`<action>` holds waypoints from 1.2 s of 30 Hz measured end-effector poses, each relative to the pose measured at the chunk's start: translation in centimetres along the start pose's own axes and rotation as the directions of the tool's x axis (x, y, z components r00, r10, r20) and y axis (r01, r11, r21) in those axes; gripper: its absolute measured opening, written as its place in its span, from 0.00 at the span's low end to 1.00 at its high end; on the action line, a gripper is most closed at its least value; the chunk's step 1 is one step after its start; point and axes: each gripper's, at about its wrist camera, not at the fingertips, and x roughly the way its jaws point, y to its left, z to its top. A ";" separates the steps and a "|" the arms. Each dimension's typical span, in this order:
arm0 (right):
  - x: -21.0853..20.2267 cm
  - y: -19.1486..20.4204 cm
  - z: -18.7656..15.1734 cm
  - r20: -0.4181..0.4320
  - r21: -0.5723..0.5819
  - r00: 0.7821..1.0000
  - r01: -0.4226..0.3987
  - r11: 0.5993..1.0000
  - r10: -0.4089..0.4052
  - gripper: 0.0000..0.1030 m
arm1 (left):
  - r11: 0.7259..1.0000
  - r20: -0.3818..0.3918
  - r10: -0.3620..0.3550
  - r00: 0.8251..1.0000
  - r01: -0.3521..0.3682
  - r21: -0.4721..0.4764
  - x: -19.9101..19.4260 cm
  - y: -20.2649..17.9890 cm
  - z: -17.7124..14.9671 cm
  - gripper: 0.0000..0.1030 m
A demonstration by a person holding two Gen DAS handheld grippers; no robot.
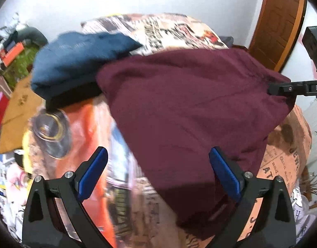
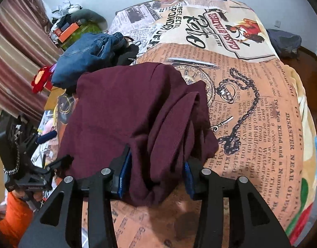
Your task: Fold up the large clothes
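A maroon garment (image 1: pixel 179 107) lies spread over the newspaper-print bedsheet (image 1: pixel 282 165). In the left wrist view my left gripper (image 1: pixel 158 150) stands wide open just above the garment's near edge, and its blue pads (image 1: pixel 94 173) touch nothing. At the garment's right corner is my right gripper (image 1: pixel 280 88), with cloth draped over its finger. In the right wrist view a loose bunch of the maroon garment (image 2: pixel 137 107) sits between the parted jaws of the right gripper (image 2: pixel 157 159), slack rather than pinched. The left gripper (image 2: pixel 34 173) shows at the garment's left edge, beside an orange sleeve (image 2: pixel 13 217).
Folded blue jeans (image 2: pixel 86 62) on a black garment (image 2: pixel 125 57) sit at the bed's far left. A clear jar-like object (image 1: pixel 50 132) lies left of the maroon cloth. A wooden door (image 1: pixel 278 20) stands right, a striped curtain (image 2: pixel 17 51) left, and a dark bag (image 2: pixel 284 39) on the floor.
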 end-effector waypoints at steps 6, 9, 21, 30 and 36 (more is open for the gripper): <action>-2.3 0.9 1.5 0.035 -0.015 0.998 0.047 0.999 -0.047 0.45 | 0.995 0.053 0.064 0.997 -0.060 -0.078 -2.0 3.4 1.5 0.97; -3.6 1.8 2.4 0.088 -0.022 0.995 0.050 0.999 -0.047 0.50 | 0.990 0.060 0.086 0.994 -0.078 -0.114 -2.1 4.6 2.1 0.97; 4.2 -0.6 3.2 -0.075 0.038 0.997 0.032 0.999 -0.029 0.83 | 0.957 -0.059 -0.144 0.988 0.124 -0.263 2.5 5.1 1.6 0.97; 7.4 -5.0 2.8 -0.139 0.177 0.974 -0.151 0.973 0.177 0.87 | 0.777 -0.127 -0.473 0.872 0.345 -0.527 9.7 6.8 0.2 0.97; 9.7 -5.7 4.0 -0.194 0.193 0.956 -0.181 0.964 0.219 0.99 | 0.757 -0.117 -0.492 0.862 0.358 -0.547 11.7 6.5 0.7 0.99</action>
